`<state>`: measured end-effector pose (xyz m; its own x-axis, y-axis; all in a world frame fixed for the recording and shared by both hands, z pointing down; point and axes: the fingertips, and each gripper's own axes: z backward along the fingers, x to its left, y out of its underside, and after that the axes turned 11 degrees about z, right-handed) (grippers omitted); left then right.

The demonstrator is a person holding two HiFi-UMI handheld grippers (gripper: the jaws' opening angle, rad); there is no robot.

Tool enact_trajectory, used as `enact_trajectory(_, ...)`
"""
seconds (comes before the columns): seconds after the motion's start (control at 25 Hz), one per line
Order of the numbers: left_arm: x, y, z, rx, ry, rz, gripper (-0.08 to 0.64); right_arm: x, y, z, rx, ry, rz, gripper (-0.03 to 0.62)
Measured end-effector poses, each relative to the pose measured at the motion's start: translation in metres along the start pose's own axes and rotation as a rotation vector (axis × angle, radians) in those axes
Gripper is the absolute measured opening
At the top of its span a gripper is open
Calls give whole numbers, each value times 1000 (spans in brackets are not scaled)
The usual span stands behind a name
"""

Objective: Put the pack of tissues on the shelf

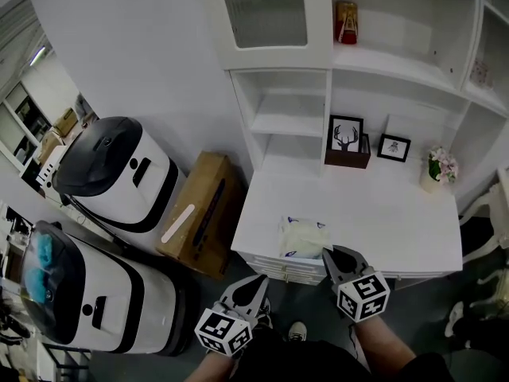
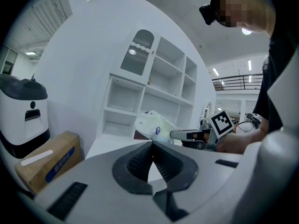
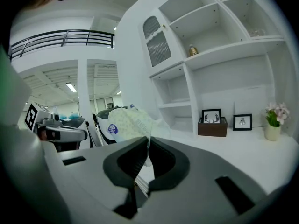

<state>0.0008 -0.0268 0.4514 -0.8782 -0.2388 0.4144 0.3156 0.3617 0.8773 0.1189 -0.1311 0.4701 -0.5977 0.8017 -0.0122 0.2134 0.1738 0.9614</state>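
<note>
The right gripper (image 1: 331, 253) has its jaws closed on the near edge of the pack of tissues (image 1: 302, 235), at the front edge of the white counter (image 1: 382, 213). The left gripper (image 1: 256, 283) hangs lower, jaws together and empty. I think the next move is to carry the pack up to a shelf (image 1: 290, 124).

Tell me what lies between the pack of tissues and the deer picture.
Nothing. In the head view, the white countertop between the pack of tissues and the deer picture is bare.
</note>
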Motion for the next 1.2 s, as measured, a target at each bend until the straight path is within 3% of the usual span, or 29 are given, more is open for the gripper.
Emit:
enact_trajectory(0.44,8,-12,-31,29,65,-17,5,-24,2,-11,11,68,-23,8)
enact_trajectory(1.2,75,-33,-55,77,100,8,5,-33,-1,-79,55,132,-54,8)
